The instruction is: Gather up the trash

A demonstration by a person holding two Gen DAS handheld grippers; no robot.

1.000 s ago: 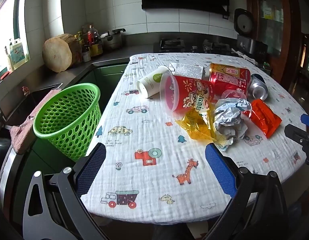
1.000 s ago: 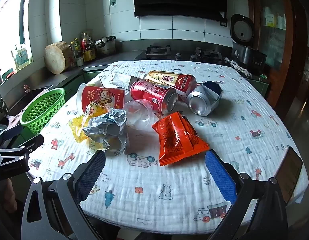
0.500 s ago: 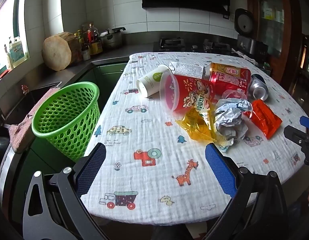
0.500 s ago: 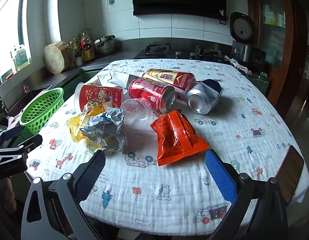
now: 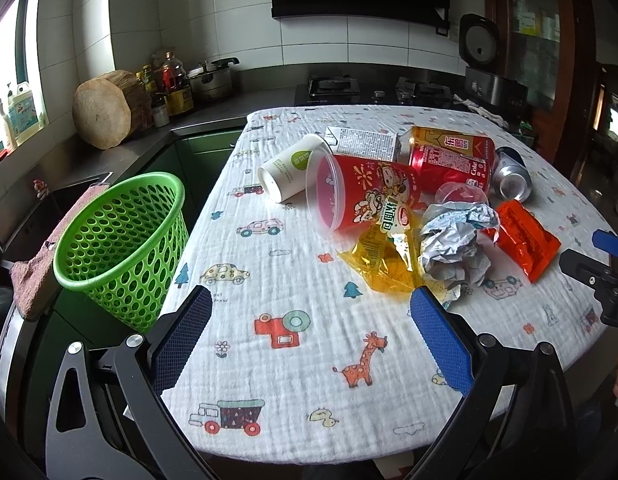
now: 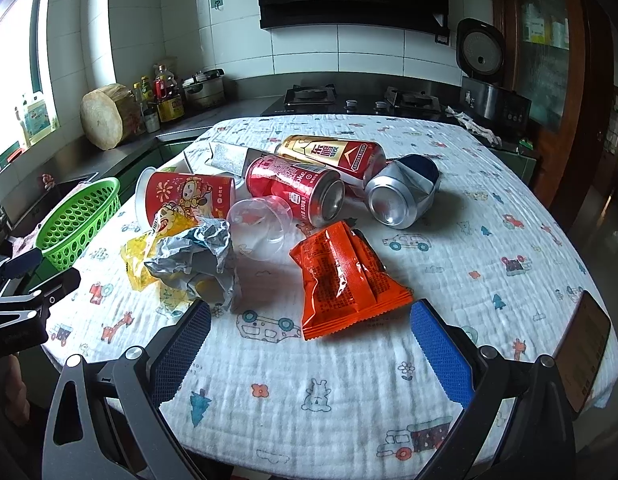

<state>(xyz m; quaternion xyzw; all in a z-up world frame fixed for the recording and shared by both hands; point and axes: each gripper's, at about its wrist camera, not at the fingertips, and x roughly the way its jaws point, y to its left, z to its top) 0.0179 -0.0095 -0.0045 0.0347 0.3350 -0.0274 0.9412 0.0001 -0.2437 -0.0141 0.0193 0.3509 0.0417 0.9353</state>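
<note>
While both grippers hover at the near edge of the bench [image 5: 269,420], a heap of litter lies in the middle of its cartoon-print cloth. The left gripper [image 5: 309,328] has its jaws spread wide and empty; so does the right gripper [image 6: 309,336].

Nearest the right gripper lies an orange snack packet [image 6: 345,280], flat, glossy and likely slippery; its crimped end seam looks the surest place to pinch. Just beside it to the left sits a crumpled paper ball [image 6: 193,256], light and soft, which should yield anywhere the jaws close. It rests on a yellow wrapper [image 5: 383,260], limp film that may slide.

Behind these lie a red cup [image 5: 361,196] on its side, a clear plastic cup [image 6: 261,224], thin and easily crushed, a red can [image 6: 297,190], a gold can [image 6: 333,156] and a dented silver can [image 6: 401,196]. The cans look empty, so probably light, stiff and prone to roll; grip across the body. A white paper cup [image 5: 291,168] and a small carton [image 5: 365,144] lie further back.

A green basket [image 5: 121,240] stands off the bench's left side, well apart from the heap.

Compared with a second ago, nothing on the bench has shifted; both cameras show only a slight drift.
</note>
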